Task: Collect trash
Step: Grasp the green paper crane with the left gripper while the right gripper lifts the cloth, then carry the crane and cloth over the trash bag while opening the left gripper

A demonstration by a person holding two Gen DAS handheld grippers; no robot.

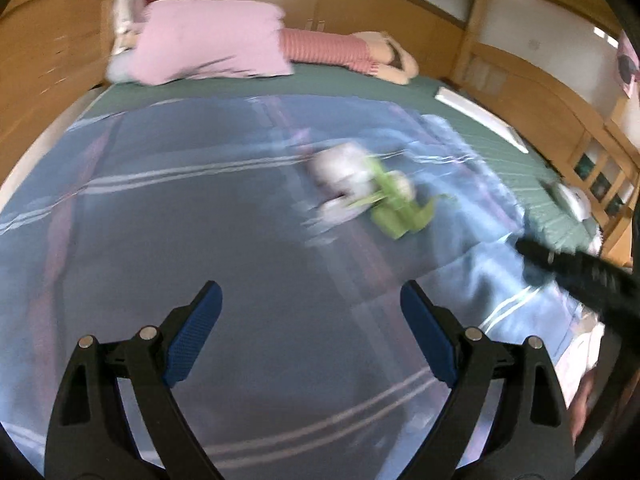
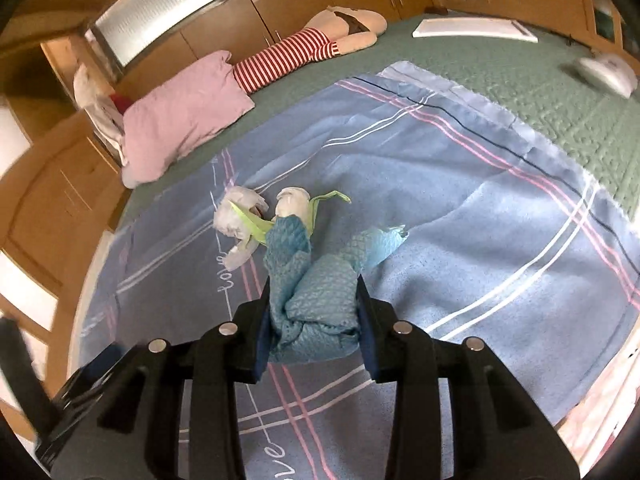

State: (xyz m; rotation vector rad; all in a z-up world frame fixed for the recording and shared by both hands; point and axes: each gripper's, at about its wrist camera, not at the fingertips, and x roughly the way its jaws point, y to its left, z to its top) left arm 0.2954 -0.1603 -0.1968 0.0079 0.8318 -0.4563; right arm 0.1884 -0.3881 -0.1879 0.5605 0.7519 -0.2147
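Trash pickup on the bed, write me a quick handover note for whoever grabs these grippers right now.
Right gripper: shut on a crumpled blue paper towel, lifted clear of the blue plaid sheet.
Left gripper: open, empty, above the sheet.
Still lying on the sheet: white crumpled tissues with green paper scraps among them, ahead of both grippers.
Done: the blue towel is picked up. Left: drop it off (no bin in view), then collect the tissues and green scraps.
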